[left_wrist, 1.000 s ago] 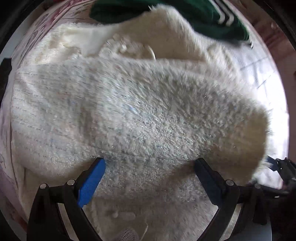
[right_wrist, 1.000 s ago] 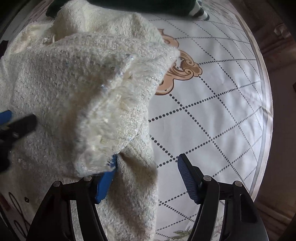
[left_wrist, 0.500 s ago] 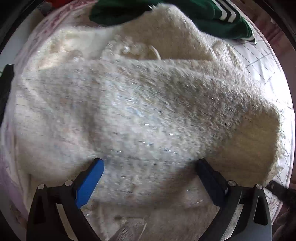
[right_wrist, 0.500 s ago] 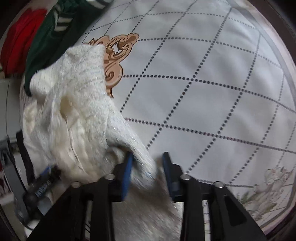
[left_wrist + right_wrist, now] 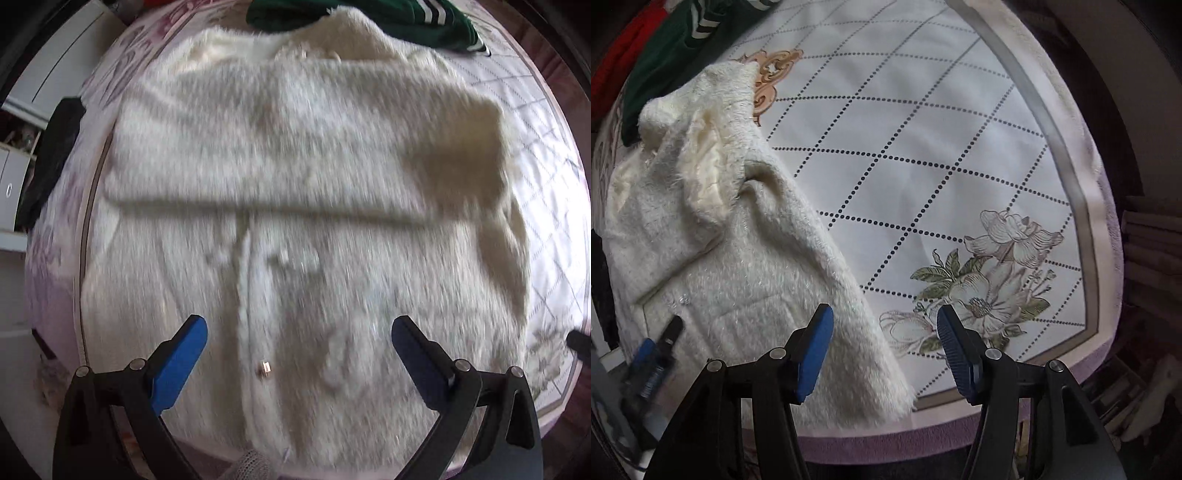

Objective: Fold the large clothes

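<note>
Fingers of both grippers stand wide apart and hold nothing. The left gripper (image 5: 295,354) hangs over the lower front of the cream fuzzy cardigan (image 5: 295,229), its blue pads astride the buttoned front opening (image 5: 243,258), which runs straight away from the camera. The right gripper (image 5: 884,339) sits at the cardigan's right-hand side edge (image 5: 849,295): its left pad is over the fabric, its right pad over bare tablecloth.

The cardigan lies flat on the tablecloth, hem towards the person, neckline at the far end. One sleeve (image 5: 295,155) is already laid crosswise over the chest, forming a band at right angles to the front opening, with its cuff end reaching the right side of the garment. In the right wrist view that cuff (image 5: 713,122) stands bunched up rather than flat.

Judging by this, the long axis of the body runs away from both grippers, so a bottom-to-top fold would start at the hem corners; the left gripper is nearer the middle of the hem, the right one nearer the right corner.

Beyond the neckline lies a green garment with white stripes (image 5: 406,18), touching or just beside the collar. The tablecloth (image 5: 960,166) has dotted diamonds and a flower print (image 5: 993,280).
</note>
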{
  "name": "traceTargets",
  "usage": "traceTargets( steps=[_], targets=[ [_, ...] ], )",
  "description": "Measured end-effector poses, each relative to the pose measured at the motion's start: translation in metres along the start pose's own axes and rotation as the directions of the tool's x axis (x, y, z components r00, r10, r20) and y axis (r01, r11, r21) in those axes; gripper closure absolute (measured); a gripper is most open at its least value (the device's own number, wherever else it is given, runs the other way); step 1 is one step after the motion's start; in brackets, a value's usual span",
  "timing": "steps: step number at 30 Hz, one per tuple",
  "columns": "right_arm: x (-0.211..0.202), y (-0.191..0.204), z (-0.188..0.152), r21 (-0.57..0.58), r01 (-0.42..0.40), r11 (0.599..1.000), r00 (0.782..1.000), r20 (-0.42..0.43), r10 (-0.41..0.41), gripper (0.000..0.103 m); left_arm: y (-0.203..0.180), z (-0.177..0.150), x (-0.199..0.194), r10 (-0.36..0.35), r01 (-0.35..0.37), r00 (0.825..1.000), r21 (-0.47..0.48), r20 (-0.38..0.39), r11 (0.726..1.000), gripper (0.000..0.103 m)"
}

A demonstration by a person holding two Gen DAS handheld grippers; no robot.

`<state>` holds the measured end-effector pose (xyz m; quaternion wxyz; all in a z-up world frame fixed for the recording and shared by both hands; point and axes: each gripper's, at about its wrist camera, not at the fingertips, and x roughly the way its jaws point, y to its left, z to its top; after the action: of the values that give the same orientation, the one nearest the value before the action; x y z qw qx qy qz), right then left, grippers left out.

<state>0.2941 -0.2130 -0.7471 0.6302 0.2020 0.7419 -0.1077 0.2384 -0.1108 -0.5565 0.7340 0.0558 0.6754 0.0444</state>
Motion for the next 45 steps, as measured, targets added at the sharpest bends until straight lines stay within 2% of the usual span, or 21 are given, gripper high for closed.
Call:
traceTargets(
  steps=[4,6,10,12,15,16,17,19,21,25,29,30,32,35,39,42,44,45],
  targets=[
    [-0.014,0.017,0.009,-0.068,0.01,0.998,1.0,0.011,-0.009,0.042,-0.013,-0.022,-0.011,0.033,-0.033,0.999,-0.052,-0.002,0.998,0.0],
    [-0.017,0.018,0.021,-0.108,-0.002,0.994,1.0,0.007,0.003,0.042,-0.022,-0.032,-0.013,0.081,-0.081,0.997,-0.08,-0.005,0.994,0.0],
    [-0.009,0.022,0.041,-0.204,-0.048,0.978,0.998,-0.048,0.039,0.042,-0.052,-0.056,-0.013,0.152,-0.158,0.987,-0.143,-0.052,0.977,0.0],
    [-0.007,0.019,0.048,-0.243,-0.079,0.967,0.994,-0.086,0.06,0.042,-0.076,-0.07,-0.019,0.212,-0.219,0.976,-0.145,-0.057,0.965,0.0],
    [-0.005,0.004,0.056,-0.314,-0.101,0.944,0.99,-0.128,0.063,0.041,-0.129,-0.089,-0.028,0.348,-0.347,0.938,-0.066,-0.008,0.935,0.0],
    [-0.005,-0.004,0.059,-0.34,-0.096,0.936,0.99,-0.129,0.055,0.034,-0.148,-0.099,-0.03,0.392,-0.392,0.92,-0.028,0.011,0.92,0.0],
    [-0.005,-0.011,0.061,-0.35,-0.089,0.932,0.991,-0.126,0.048,0.029,-0.162,-0.104,-0.028,0.426,-0.426,0.904,0.008,0.022,0.905,0.0],
    [-0.003,-0.035,0.067,-0.358,-0.078,0.93,0.991,-0.129,0.033,0.028,-0.183,-0.112,-0.024,0.47,-0.472,0.881,0.055,0.04,0.88,0.0],
    [0.003,-0.055,0.072,-0.351,-0.062,0.934,0.99,-0.141,0.012,0.028,-0.208,-0.12,-0.018,0.482,-0.484,0.875,0.07,0.036,0.872,0.0],
    [0.012,-0.092,0.085,-0.322,-0.032,0.946,0.987,-0.161,-0.022,0.028,-0.234,-0.126,0.0,0.459,-0.458,0.888,0.063,-0.006,0.887,0.0],
    [0.016,-0.111,0.095,-0.33,-0.001,0.944,0.986,-0.16,-0.055,0.028,-0.256,-0.124,0.029,0.489,-0.483,0.871,0.104,-0.039,0.869,0.0],
    [0.016,-0.114,0.099,-0.333,0.009,0.943,0.986,-0.156,-0.064,0.028,-0.258,-0.123,0.034,0.504,-0.499,0.863,0.11,-0.032,0.86,0.0],
    [0.017,-0.118,0.107,-0.333,0.011,0.943,0.986,-0.152,-0.066,0.028,-0.255,-0.117,0.041,0.554,-0.551,0.832,0.113,0.0,0.827,0.0],
    [0.018,-0.118,0.115,-0.333,0.004,0.943,0.988,-0.147,-0.056,0.028,-0.24,-0.103,0.043,0.635,-0.635,0.772,0.087,0.028,0.768,0.0],
    [0.024,-0.108,0.128,-0.34,-0.032,0.94,0.986,-0.163,-0.026,0.028,-0.213,-0.087,0.051,0.686,-0.686,0.727,0.064,0.013,0.725,0.0],
    [0.032,-0.092,0.133,-0.342,-0.072,0.937,0.985,-0.175,0.012,0.028,-0.198,-0.081,0.047,0.73,-0.73,0.683,0.049,0.033,0.681,0.001],
    [0.036,-0.078,0.136,-0.348,-0.111,0.931,0.982,-0.183,0.048,0.028,-0.19,-0.078,0.042,0.742,-0.744,0.669,0.032,0.04,0.668,0.009],
    [0.039,-0.07,0.139,-0.354,-0.129,0.926,0.98,-0.186,0.066,0.028,-0.187,-0.077,0.037,0.741,-0.742,0.671,0.023,0.038,0.67,0.022]
  ],
)
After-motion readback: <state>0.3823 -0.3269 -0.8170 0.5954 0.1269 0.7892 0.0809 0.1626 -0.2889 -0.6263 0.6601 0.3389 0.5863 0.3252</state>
